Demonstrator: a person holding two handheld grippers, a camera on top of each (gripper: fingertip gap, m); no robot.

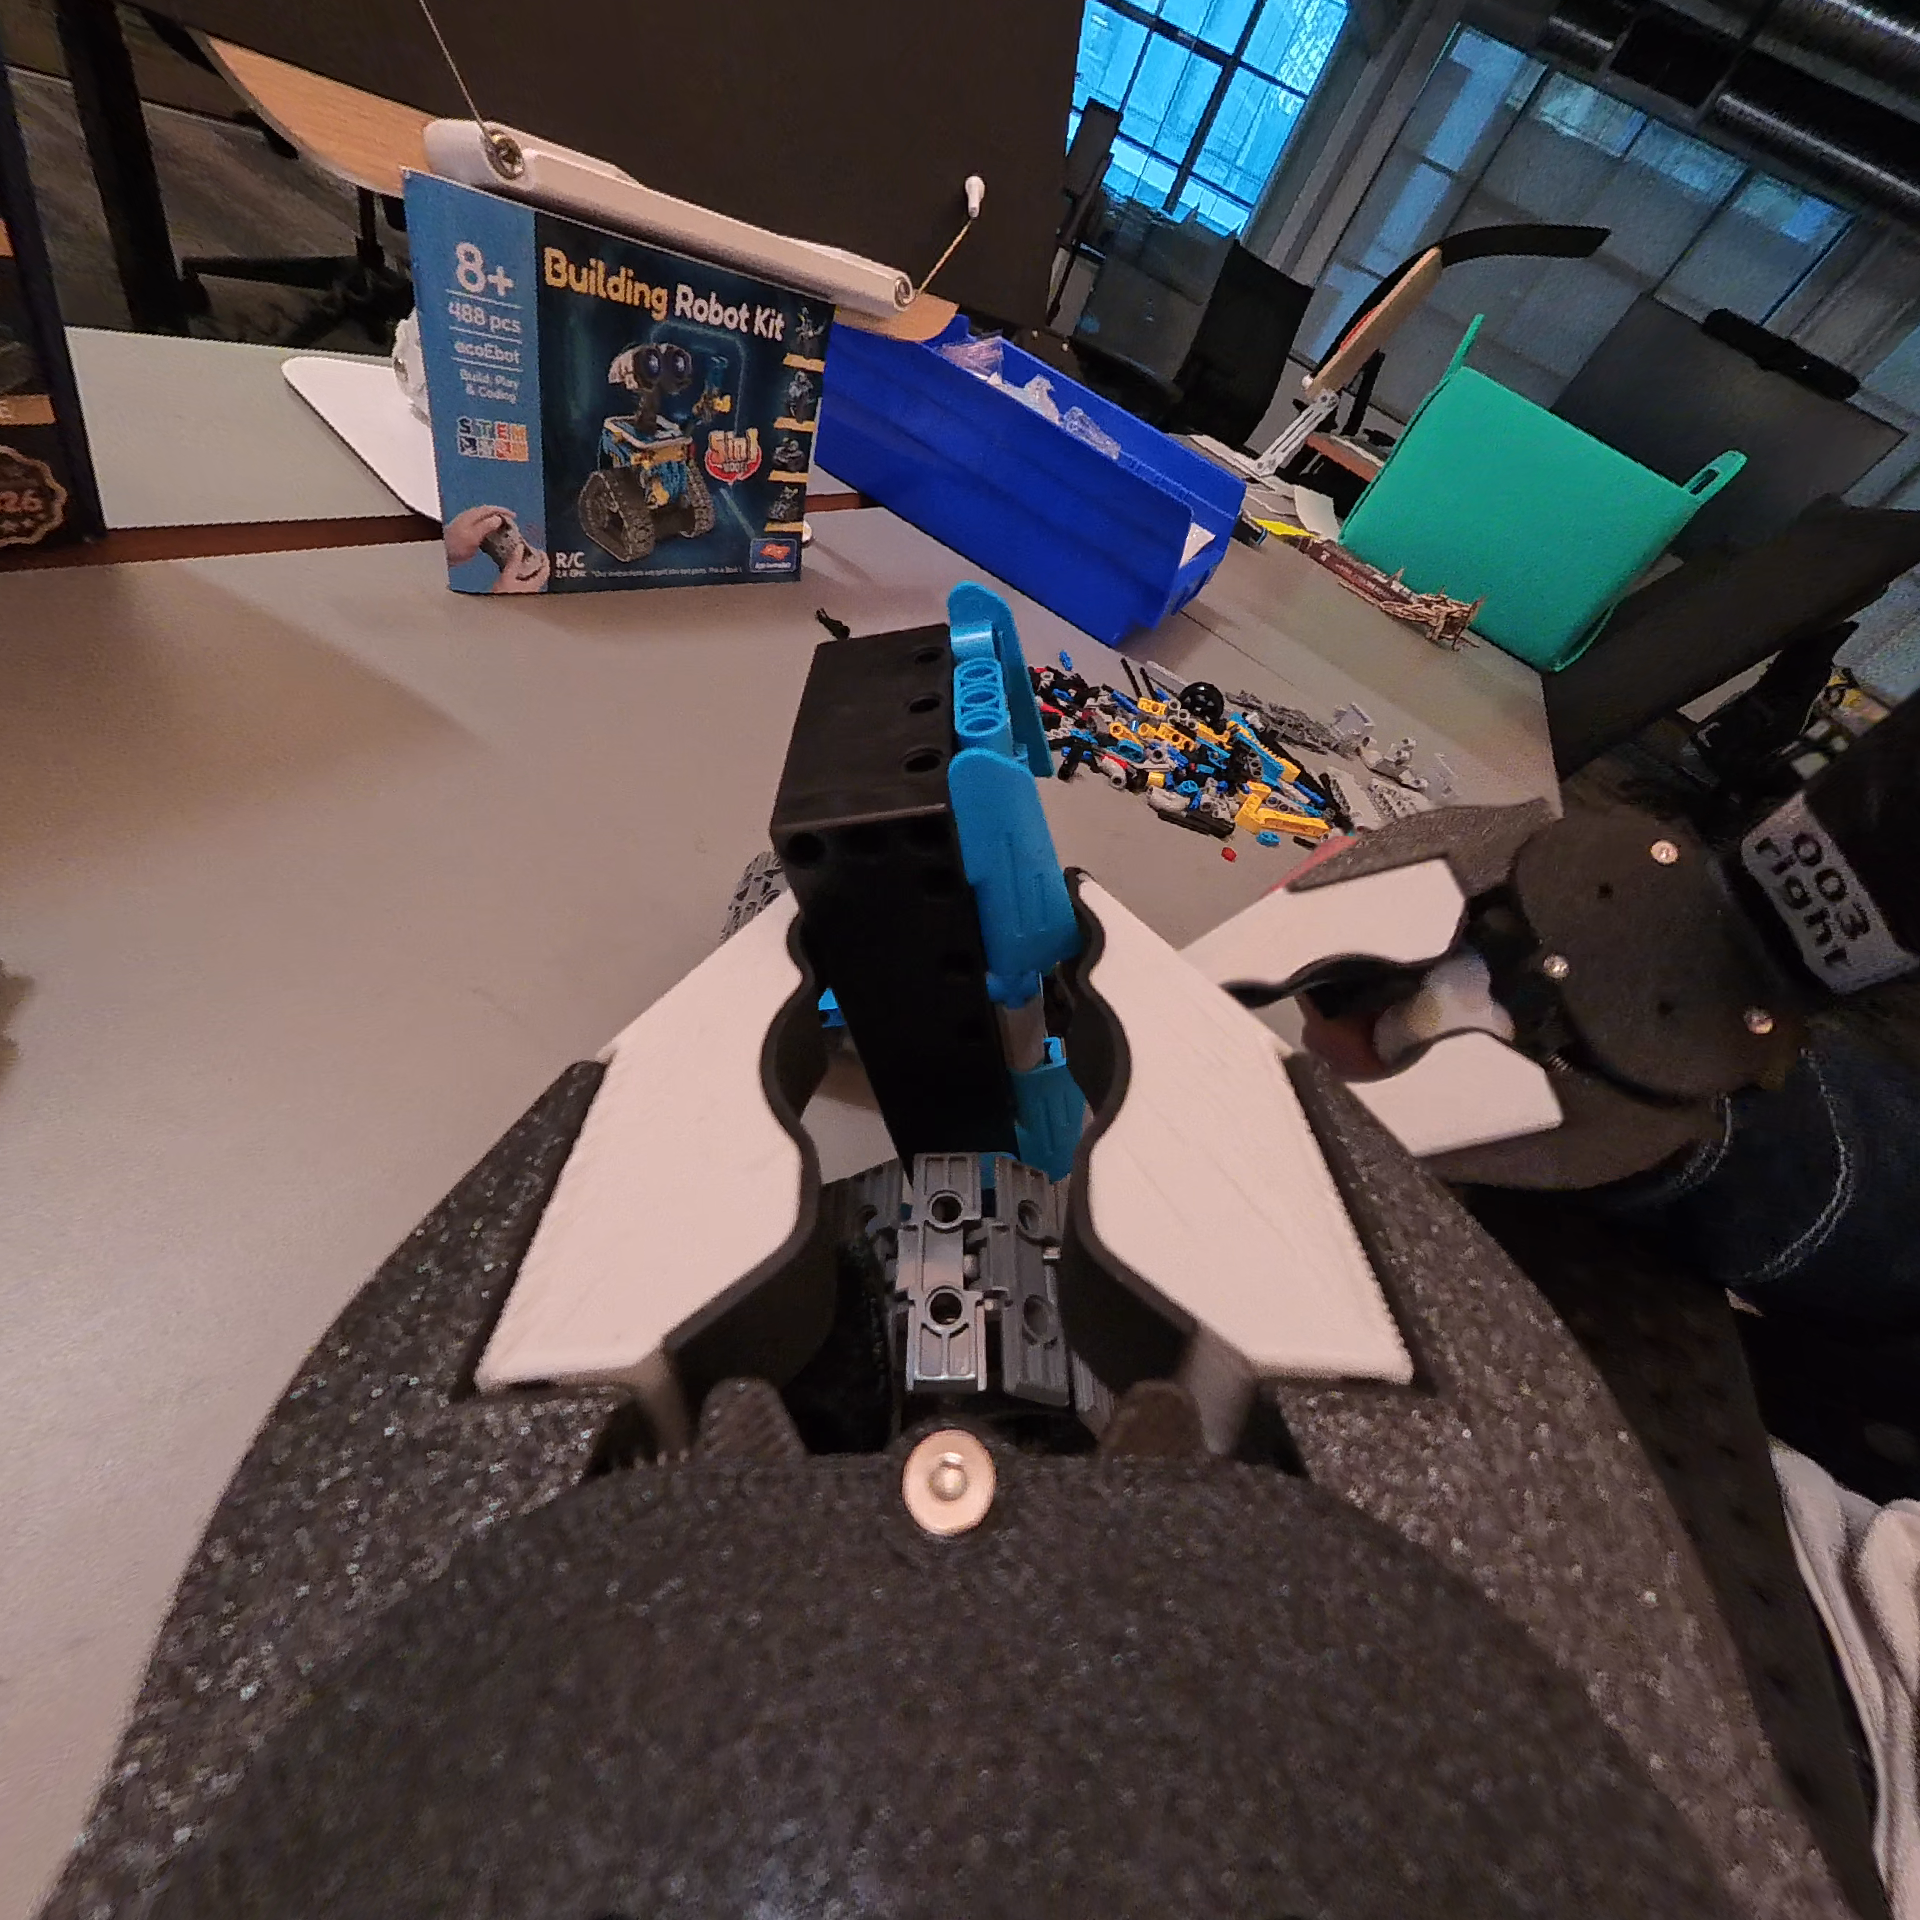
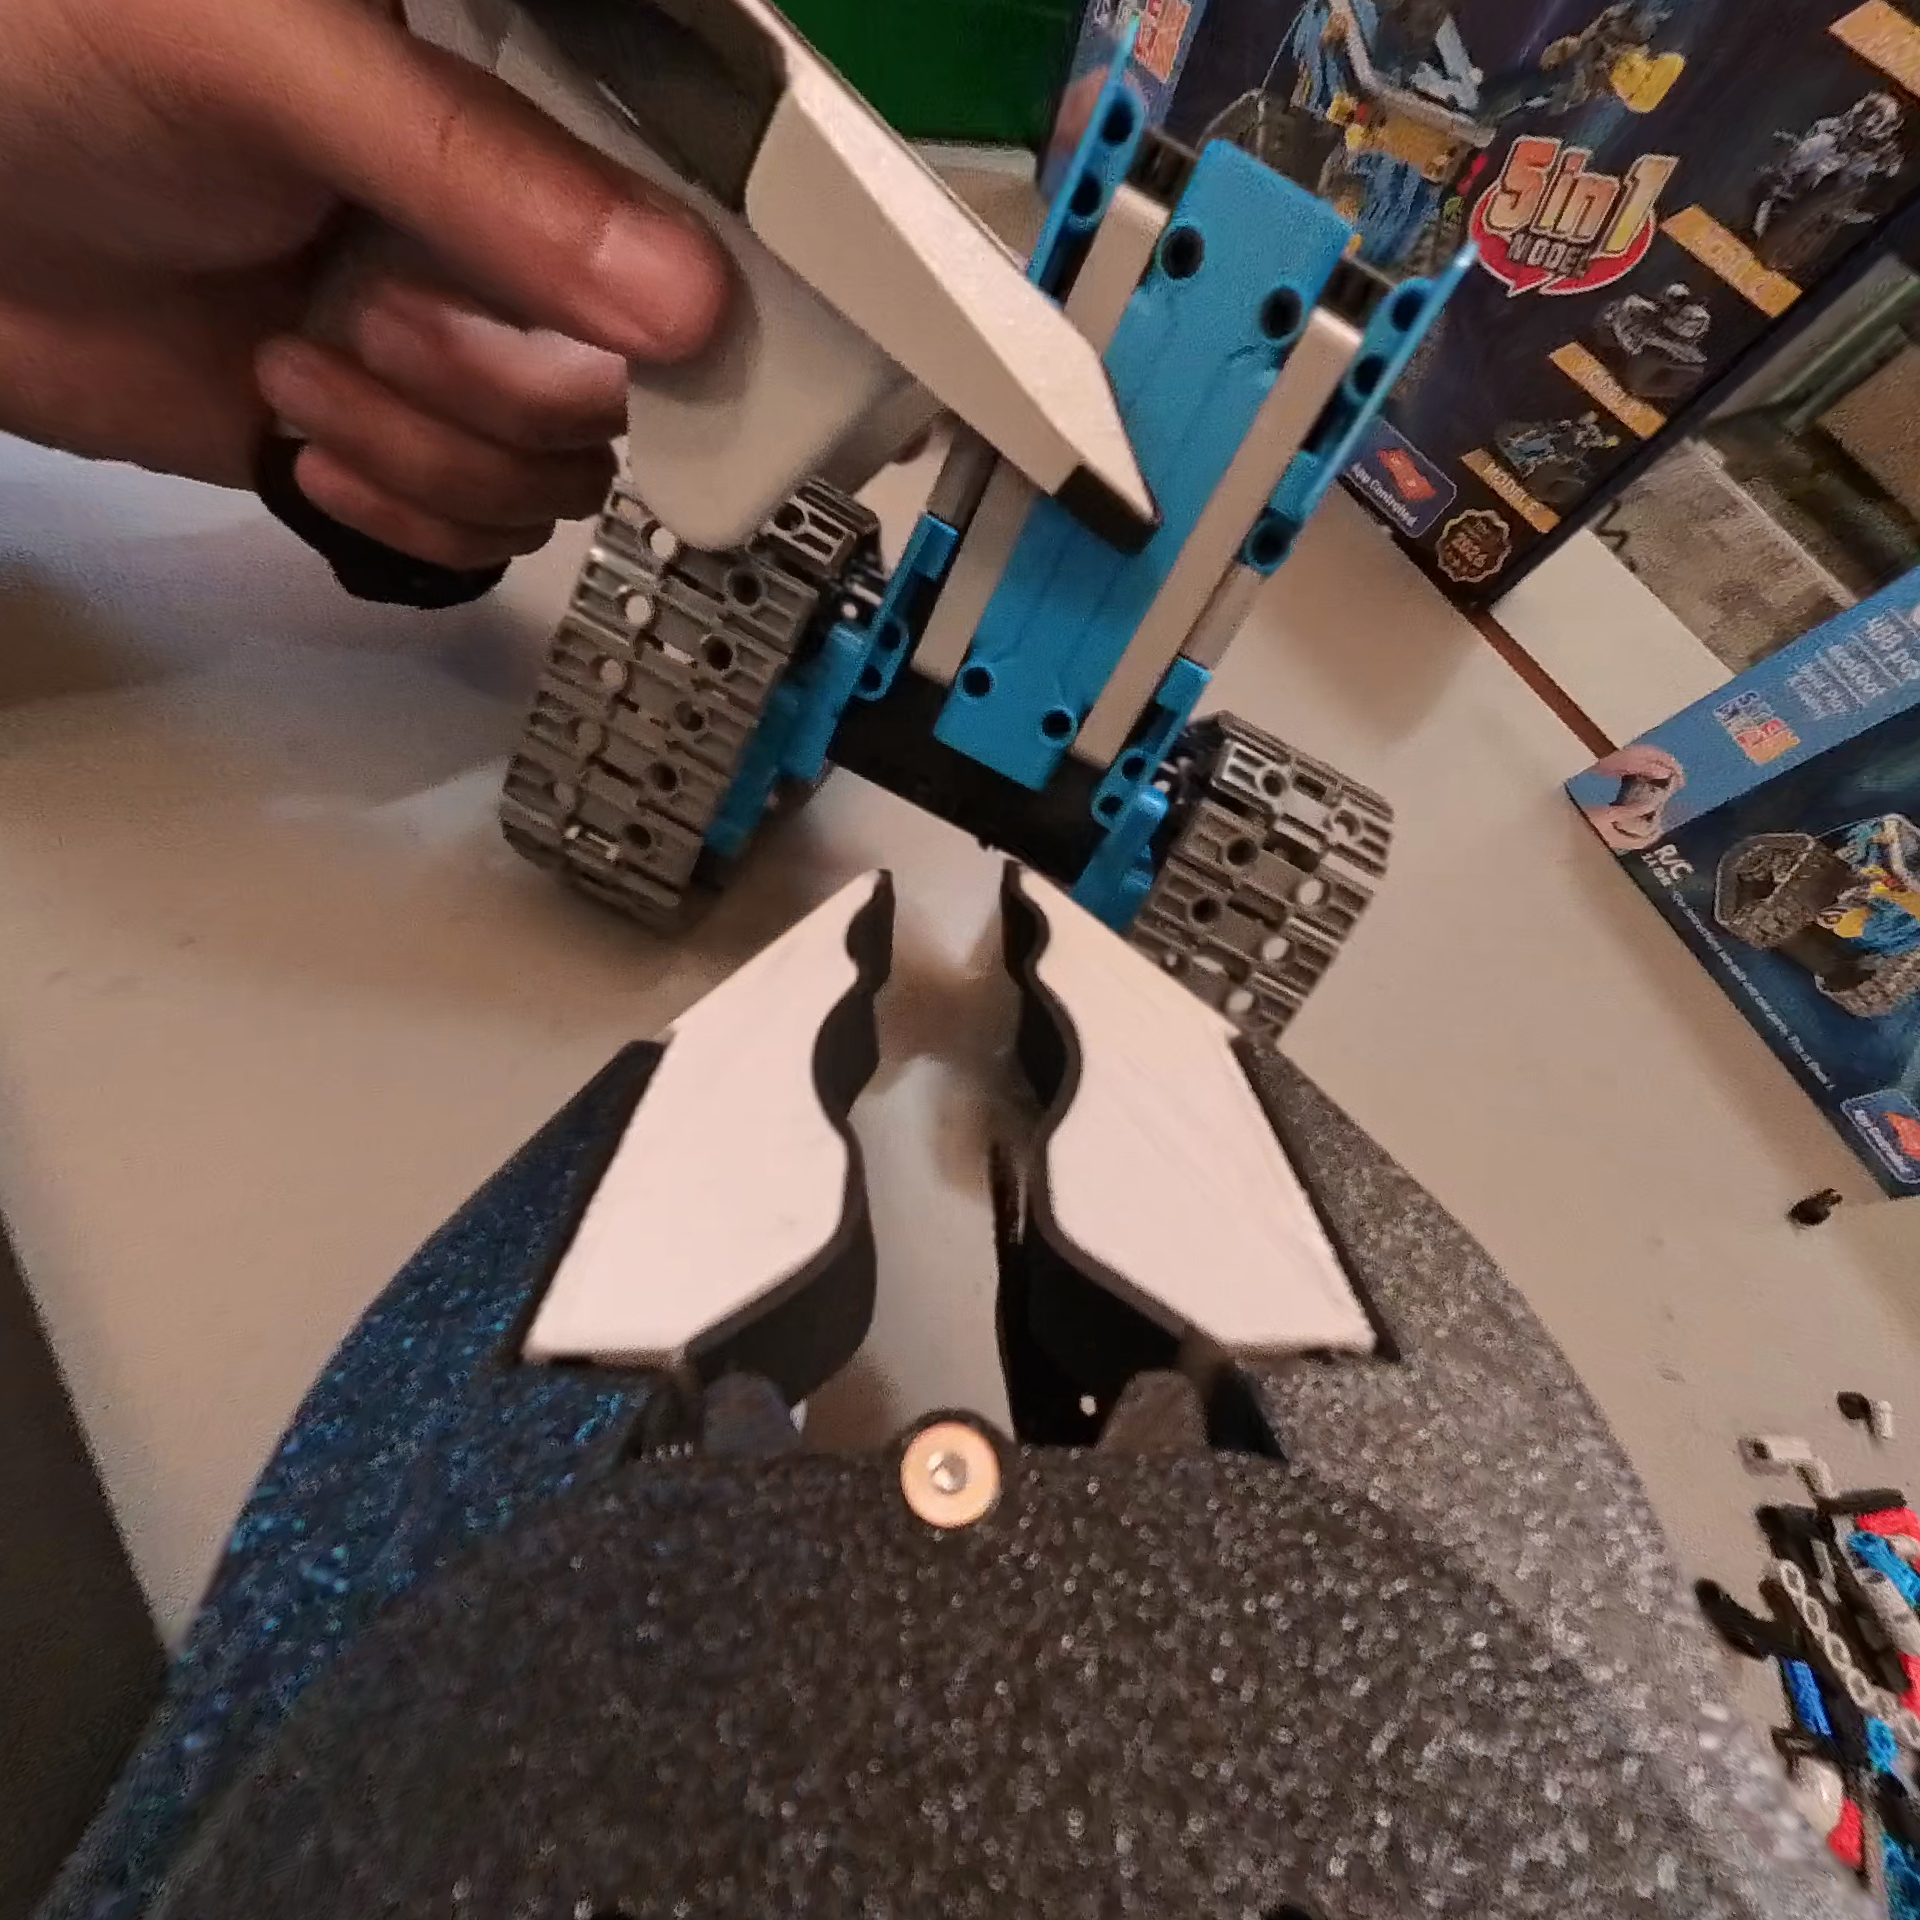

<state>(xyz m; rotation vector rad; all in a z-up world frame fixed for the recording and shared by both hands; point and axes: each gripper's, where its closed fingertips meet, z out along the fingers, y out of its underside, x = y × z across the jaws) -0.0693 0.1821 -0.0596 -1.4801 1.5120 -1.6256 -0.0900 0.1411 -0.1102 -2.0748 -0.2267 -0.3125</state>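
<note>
Left gripper clamping tracked robot, right gripper narrowly apart, empty

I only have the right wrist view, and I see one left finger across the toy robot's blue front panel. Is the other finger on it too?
Observer: Yes. The left gripper has its fingers shut on either side of the toy robot, and the far one presses its black back block.
Operator: Where is the main pile of parts?
Observer: The loose parts lie on the table beyond the robot, in front of a blue bin.
</note>
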